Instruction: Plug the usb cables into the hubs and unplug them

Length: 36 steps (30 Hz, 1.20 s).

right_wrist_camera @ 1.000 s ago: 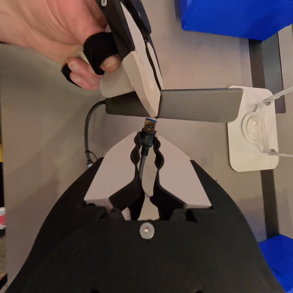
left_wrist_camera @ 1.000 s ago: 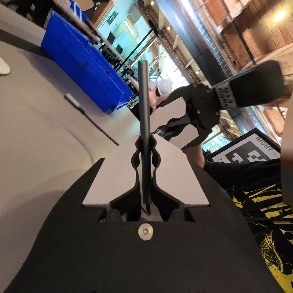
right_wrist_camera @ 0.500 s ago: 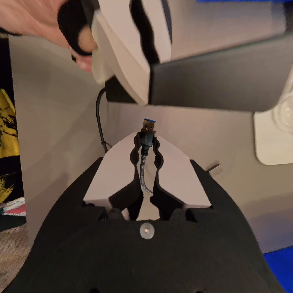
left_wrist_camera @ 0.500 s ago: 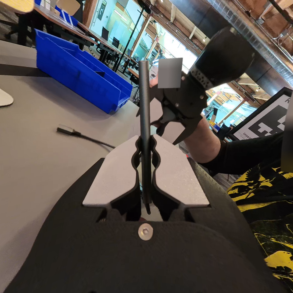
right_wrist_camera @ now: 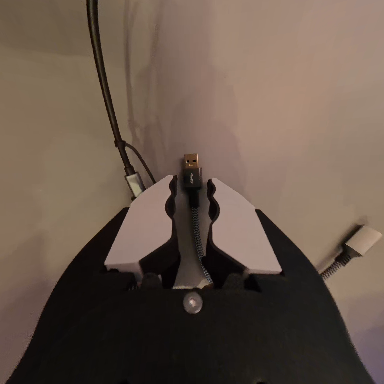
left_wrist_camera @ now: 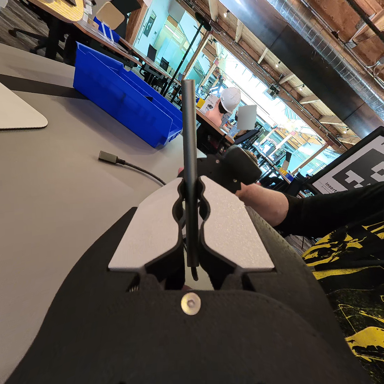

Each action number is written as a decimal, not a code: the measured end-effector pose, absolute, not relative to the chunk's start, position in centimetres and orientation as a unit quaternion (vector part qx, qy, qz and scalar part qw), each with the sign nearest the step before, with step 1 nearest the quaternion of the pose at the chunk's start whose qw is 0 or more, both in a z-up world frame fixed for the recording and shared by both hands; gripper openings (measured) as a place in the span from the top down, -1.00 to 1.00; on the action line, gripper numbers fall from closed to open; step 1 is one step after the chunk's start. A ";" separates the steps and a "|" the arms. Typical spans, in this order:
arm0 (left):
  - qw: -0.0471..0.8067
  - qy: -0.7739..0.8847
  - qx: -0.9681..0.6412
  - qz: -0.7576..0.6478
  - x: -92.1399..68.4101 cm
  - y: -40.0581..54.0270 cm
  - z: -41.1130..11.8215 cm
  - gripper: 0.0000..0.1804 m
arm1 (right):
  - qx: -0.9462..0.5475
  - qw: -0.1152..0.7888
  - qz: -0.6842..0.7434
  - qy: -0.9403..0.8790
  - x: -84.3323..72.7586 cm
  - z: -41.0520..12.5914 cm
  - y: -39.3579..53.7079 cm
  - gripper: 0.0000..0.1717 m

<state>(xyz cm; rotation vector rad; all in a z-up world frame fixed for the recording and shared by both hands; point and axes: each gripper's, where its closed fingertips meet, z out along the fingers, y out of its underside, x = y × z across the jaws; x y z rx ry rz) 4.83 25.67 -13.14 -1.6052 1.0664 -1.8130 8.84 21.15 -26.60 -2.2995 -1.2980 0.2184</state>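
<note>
Left gripper (left_wrist_camera: 190,182) clamps the dark hub (left_wrist_camera: 188,133) edge-on, pointing 12 o'clock; right gripper (right_wrist_camera: 192,180) stands open, clear gaps flanking the USB plug (right_wrist_camera: 192,172) on the table (right_wrist_camera: 270,104).

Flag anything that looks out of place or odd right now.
The right gripper stands open around the black USB plug, with a gap on each side, so the plug lies loose on the table. The left gripper grips the grey hub edge-on.
</note>
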 end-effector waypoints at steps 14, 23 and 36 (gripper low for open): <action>0.251 0.388 -0.581 -0.670 4.4 25.5 -13.0 0.88 | -0.779 0.347 -0.021 -0.523 8.5 -26.4 21.1 0.82; 0.256 0.386 -0.576 -0.673 3.9 25.6 -12.9 0.88 | -0.767 0.361 -0.043 -0.529 8.5 -26.5 21.1 0.81; 0.249 0.379 -0.571 -0.684 3.5 26.1 -13.3 0.88 | -0.843 0.248 0.275 -0.389 7.6 -24.9 20.6 0.83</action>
